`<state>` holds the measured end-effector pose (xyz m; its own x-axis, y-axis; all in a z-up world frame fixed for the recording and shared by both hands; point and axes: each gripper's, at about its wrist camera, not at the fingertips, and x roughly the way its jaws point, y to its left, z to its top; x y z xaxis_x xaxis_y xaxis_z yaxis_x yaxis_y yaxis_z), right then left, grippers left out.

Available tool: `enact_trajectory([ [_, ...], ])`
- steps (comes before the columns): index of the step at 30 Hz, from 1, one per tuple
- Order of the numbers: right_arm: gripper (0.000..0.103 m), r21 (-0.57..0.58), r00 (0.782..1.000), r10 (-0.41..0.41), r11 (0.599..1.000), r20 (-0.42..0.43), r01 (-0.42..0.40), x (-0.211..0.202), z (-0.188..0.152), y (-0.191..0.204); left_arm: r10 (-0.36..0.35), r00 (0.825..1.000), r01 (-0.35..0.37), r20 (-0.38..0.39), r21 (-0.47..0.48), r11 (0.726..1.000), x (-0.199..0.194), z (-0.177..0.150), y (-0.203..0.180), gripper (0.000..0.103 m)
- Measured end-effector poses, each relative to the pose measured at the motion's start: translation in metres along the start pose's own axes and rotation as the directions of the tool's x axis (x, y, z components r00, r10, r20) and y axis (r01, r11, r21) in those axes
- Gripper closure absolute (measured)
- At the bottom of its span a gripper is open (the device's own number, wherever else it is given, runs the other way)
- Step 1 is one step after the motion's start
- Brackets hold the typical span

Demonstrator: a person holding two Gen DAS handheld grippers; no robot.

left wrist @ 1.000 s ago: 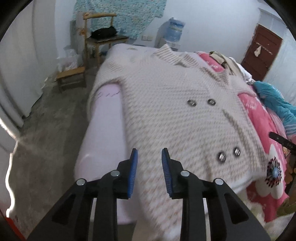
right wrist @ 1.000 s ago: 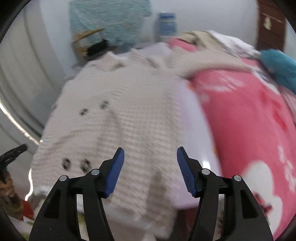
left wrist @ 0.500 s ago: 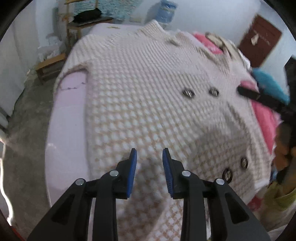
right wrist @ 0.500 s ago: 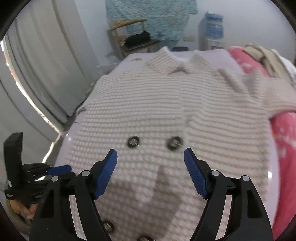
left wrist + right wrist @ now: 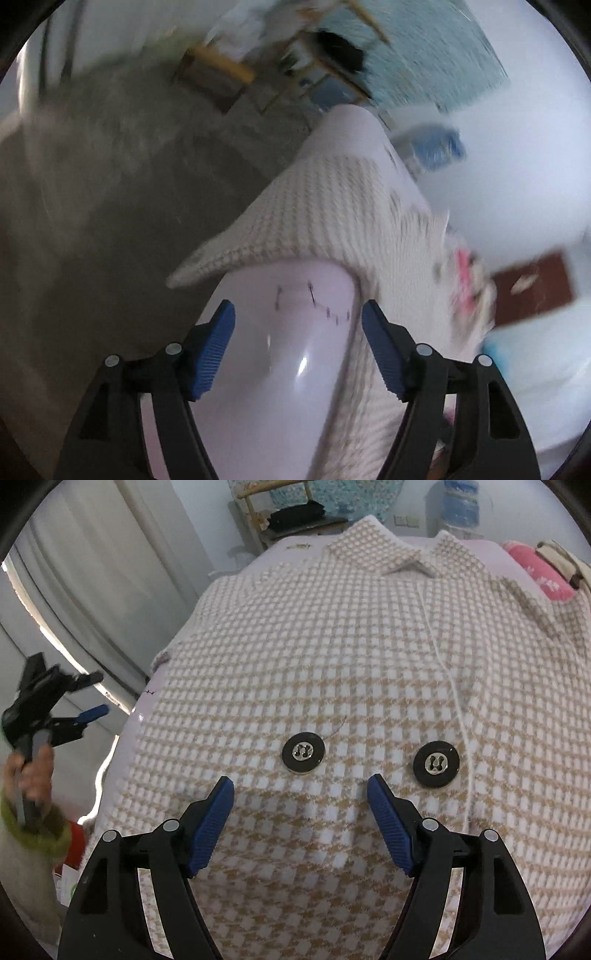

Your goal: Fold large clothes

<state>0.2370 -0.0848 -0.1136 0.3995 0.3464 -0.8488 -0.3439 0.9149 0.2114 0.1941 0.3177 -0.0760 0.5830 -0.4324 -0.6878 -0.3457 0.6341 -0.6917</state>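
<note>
A cream and beige houndstooth jacket (image 5: 332, 657) lies flat on the bed, collar (image 5: 402, 546) at the far end and two black buttons (image 5: 303, 751) mid-front. My right gripper (image 5: 300, 805) hovers open just below the buttons, nothing between its fingers. My left gripper (image 5: 297, 332) is at the bed's side, its jaws opening over bare pale mattress (image 5: 295, 369), with nothing gripped. The jacket's sleeve (image 5: 295, 229) hangs over that edge just ahead of it. In the right wrist view the left gripper (image 5: 94, 696) sits far left, held by a hand (image 5: 33, 775).
Grey floor (image 5: 110, 203) drops away beside the bed. A wooden chair (image 5: 295, 513) with dark clothes and a water bottle (image 5: 460, 506) stand beyond the bed's head. Curtains (image 5: 92, 572) hang at the left. Pink bedding (image 5: 539, 572) lies at the far right.
My left gripper swung off the jacket front to the bed's side edge, rolled, and spread its jaws wide. My right gripper came lower and closer over the buttons.
</note>
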Motion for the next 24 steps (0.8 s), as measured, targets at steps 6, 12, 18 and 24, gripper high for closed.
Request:
enact_trajectory([
  [6,0.032,0.003,1.000,-0.015,1.000,-0.013,0.015,0.005,0.003,0.000,-0.172,0.984,0.146,-0.046,-0.342,0.928,0.045,0.030,0.062,0.033],
  [12,0.032,0.016,0.999,-0.028,0.999,-0.022,0.029,0.007,0.008,0.002,-0.302,0.949,0.194,-0.092,-0.583,0.789,0.088,0.020,0.108,0.027],
  [18,0.032,0.008,0.999,-0.030,1.000,-0.033,0.030,0.008,0.019,0.011,-0.438,0.898,0.262,-0.049,-0.741,0.619,0.125,0.021,0.148,0.025],
  [24,0.032,-0.010,0.997,-0.069,0.998,-0.030,0.069,0.010,0.029,0.021,-0.519,0.854,0.281,-0.041,-0.803,0.525,0.165,0.023,0.162,0.025],
])
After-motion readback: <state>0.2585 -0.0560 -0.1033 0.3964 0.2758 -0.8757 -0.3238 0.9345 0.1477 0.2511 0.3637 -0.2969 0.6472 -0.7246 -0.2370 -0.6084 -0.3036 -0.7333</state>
